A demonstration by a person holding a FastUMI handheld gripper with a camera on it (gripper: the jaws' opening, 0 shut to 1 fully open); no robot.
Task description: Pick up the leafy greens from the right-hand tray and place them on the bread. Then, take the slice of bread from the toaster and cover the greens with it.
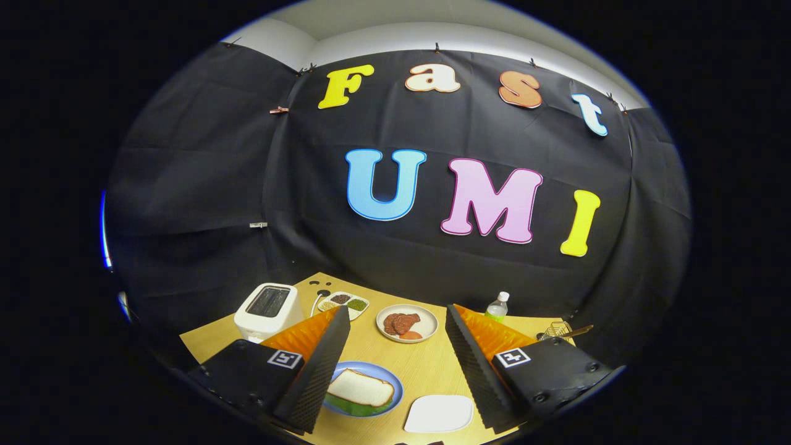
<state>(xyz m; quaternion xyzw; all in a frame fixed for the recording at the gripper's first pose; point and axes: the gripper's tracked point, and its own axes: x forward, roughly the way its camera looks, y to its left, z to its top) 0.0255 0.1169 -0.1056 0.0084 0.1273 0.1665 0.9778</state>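
My gripper [397, 314] is open and held above the wooden table [426, 364], with nothing between its fingers. Between the fingers, low and near, a blue plate [393, 379] carries a slice of white bread [360, 389]. Leafy greens [352, 406] peek out from under the near edge of that slice. To the right of the plate lies a white tray [440, 413] with nothing on it. The white toaster [268, 310] stands beyond my left finger [315, 364]; its top slot looks dark.
A beige plate with meat slices [406, 322] sits just beyond the fingertips. A small divided dish of toppings [343, 303] is beside the toaster. A water bottle [497, 306] and a wire rack [558, 329] stand at the back right, past the right finger [476, 364].
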